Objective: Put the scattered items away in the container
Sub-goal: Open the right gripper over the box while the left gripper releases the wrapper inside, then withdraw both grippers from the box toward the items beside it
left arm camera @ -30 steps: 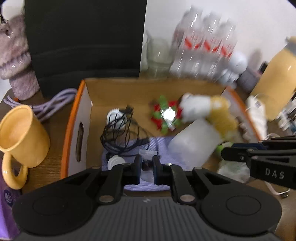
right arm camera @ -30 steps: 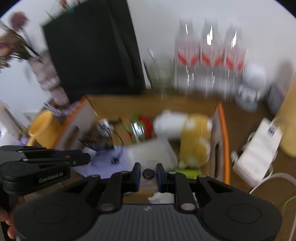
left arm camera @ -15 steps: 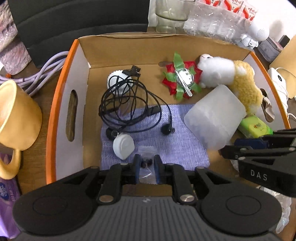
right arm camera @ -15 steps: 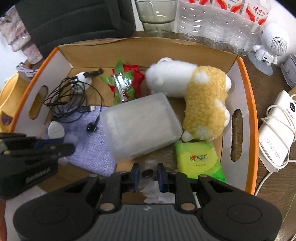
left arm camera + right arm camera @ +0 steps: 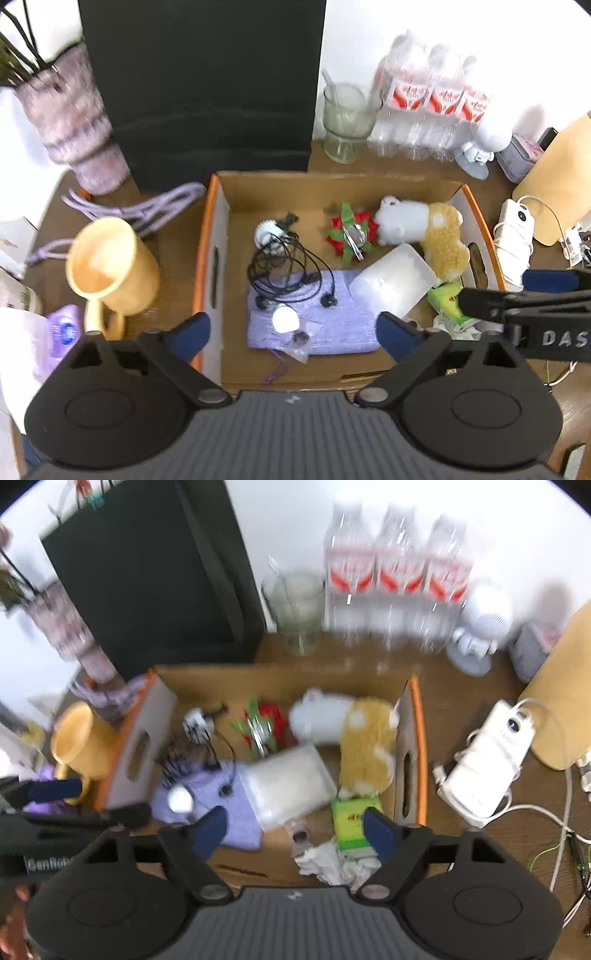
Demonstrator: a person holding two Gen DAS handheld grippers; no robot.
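The cardboard box (image 5: pixel 201 258) with an orange rim holds a purple cloth (image 5: pixel 332 332), black earphones (image 5: pixel 284 266), a red and green bow (image 5: pixel 351 232), a plush toy (image 5: pixel 424 229), a frosted plastic case (image 5: pixel 395 284) and a green tissue pack (image 5: pixel 351 819). My left gripper (image 5: pixel 291 334) hangs above the box's near side, jaws opening, empty. Below it a small clear bag (image 5: pixel 303 338) lies loose on the cloth. My right gripper (image 5: pixel 295 829) is also opening and empty; another small bag (image 5: pixel 299 834) lies under it beside crumpled tissue (image 5: pixel 332 860).
A yellow mug (image 5: pixel 110 266) and purple cable (image 5: pixel 140 210) sit left of the box. Behind it stand a black panel (image 5: pixel 203 92), a glass (image 5: pixel 343 122) and water bottles (image 5: pixel 428 99). A white power bank (image 5: pixel 487 764) with cords lies to the right.
Both grippers went from nearly shut on small clear bags to wide open and rose away from the box. The bags now lie loose in it.
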